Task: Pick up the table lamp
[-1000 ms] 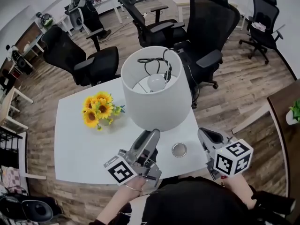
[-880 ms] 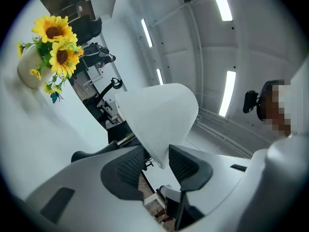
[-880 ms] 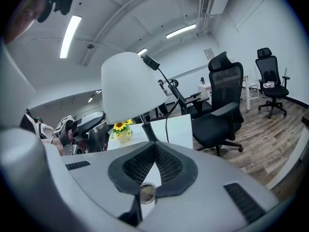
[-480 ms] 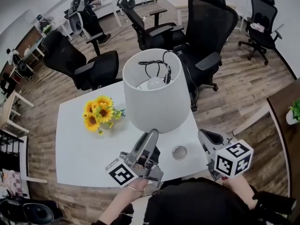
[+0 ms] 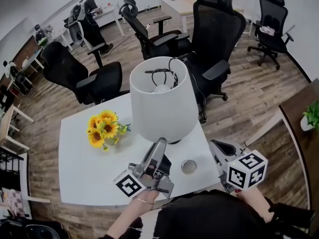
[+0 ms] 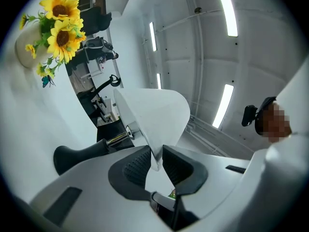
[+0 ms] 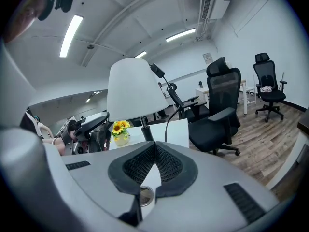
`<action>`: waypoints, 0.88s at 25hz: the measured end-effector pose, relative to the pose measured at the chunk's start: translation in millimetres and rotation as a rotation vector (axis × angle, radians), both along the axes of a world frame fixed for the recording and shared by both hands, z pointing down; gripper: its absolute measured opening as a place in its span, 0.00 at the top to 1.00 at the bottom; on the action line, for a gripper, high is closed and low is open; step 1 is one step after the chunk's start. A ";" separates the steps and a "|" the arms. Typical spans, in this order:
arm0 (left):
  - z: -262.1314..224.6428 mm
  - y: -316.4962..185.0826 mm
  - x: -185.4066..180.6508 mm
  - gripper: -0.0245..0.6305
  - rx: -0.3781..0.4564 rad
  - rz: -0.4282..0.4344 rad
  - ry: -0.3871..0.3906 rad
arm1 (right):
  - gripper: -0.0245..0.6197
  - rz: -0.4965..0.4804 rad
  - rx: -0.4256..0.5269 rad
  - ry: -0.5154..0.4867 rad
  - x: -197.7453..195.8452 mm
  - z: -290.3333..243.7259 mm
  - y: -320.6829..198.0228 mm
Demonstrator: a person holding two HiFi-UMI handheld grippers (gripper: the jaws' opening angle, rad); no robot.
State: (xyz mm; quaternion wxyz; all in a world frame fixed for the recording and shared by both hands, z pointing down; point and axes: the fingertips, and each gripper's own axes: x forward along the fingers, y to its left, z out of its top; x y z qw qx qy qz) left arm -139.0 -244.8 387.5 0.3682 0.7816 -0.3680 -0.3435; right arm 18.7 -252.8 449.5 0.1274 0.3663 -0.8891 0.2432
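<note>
The table lamp has a wide white shade (image 5: 159, 101) with a black cord looped over its top and a dark base (image 5: 174, 140) on the white table (image 5: 84, 168). My left gripper (image 5: 160, 143) reaches up to the shade's near lower rim. In the left gripper view the jaws (image 6: 156, 151) are closing, the shade's edge (image 6: 155, 124) stands between the pads, and both pad tips touch it. My right gripper (image 5: 219, 146) hovers at the table's right front corner, shut and empty; the right gripper view shows its pads (image 7: 154, 147) meeting, with the lamp (image 7: 135, 88) ahead.
A bunch of sunflowers (image 5: 102, 126) stands left of the lamp. A small round metal cap (image 5: 189, 167) lies between the two grippers. Black office chairs (image 5: 219, 29) crowd the far side of the table, and a person stands at a desk in the far left corner.
The left gripper's jaws have narrowed around the shade's lower rim. Both hands have stayed about where they were; the view has shifted slightly.
</note>
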 end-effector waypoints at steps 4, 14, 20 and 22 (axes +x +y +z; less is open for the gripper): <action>-2.6 -7.8 -0.6 0.85 -0.011 0.004 0.028 | 0.94 0.016 0.018 -0.001 0.9 -5.1 -5.1; -14.7 -25.2 -0.5 0.89 0.004 0.044 0.123 | 0.94 0.045 0.026 -0.012 -8.2 -14.5 -14.6; -20.5 -37.0 -7.7 0.89 0.011 0.064 0.195 | 0.94 0.053 0.019 -0.013 -18.8 -16.6 -22.0; -22.6 -42.0 -10.9 0.90 0.013 0.070 0.218 | 0.94 0.054 0.023 -0.011 -24.0 -20.1 -25.5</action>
